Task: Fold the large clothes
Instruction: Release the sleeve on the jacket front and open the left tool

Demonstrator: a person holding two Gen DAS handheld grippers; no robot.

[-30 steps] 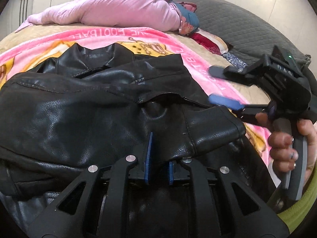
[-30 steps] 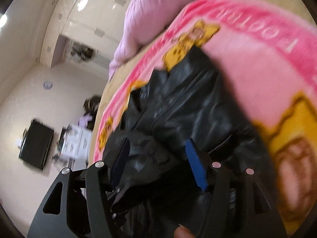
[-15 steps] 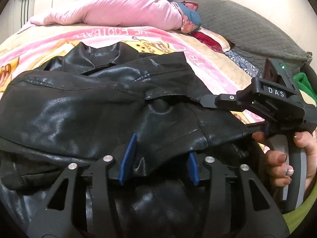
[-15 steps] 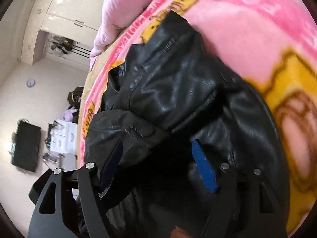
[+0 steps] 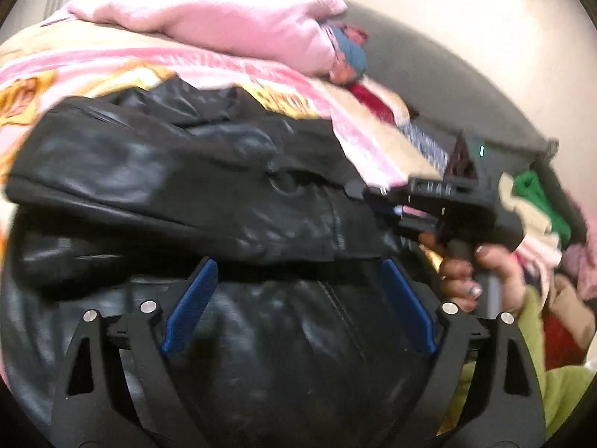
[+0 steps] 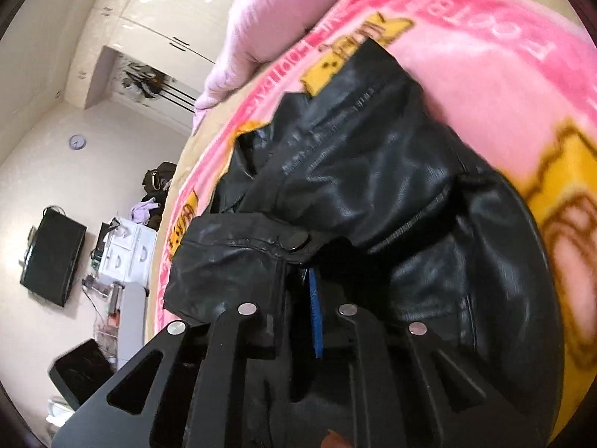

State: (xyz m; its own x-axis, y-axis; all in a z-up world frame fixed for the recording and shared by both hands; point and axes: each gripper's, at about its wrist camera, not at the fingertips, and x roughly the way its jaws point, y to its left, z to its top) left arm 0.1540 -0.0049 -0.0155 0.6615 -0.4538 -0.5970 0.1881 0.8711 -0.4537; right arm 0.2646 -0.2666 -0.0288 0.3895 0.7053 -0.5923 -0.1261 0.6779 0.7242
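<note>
A black leather jacket (image 5: 179, 186) lies partly folded on the pink printed blanket (image 6: 503, 56) covering the bed. The left tongs (image 5: 298, 298) stand wide open, pads apart just beside the jacket's folded edge. To the right, the right tongs (image 6: 298, 280) are pinched closed on the jacket's snap-buttoned cuff (image 6: 231, 257).

Legible text is scant. On the pink blanket (image 6: 503, 56), right wrist view, upside-down white capitals along the pink border read partly "FOOTB", the remainder cut off at the frame edge. A second line of lettering beside the yellow patch is too distorted to read. Left wrist view: lettering blurred, unreadable.
</note>
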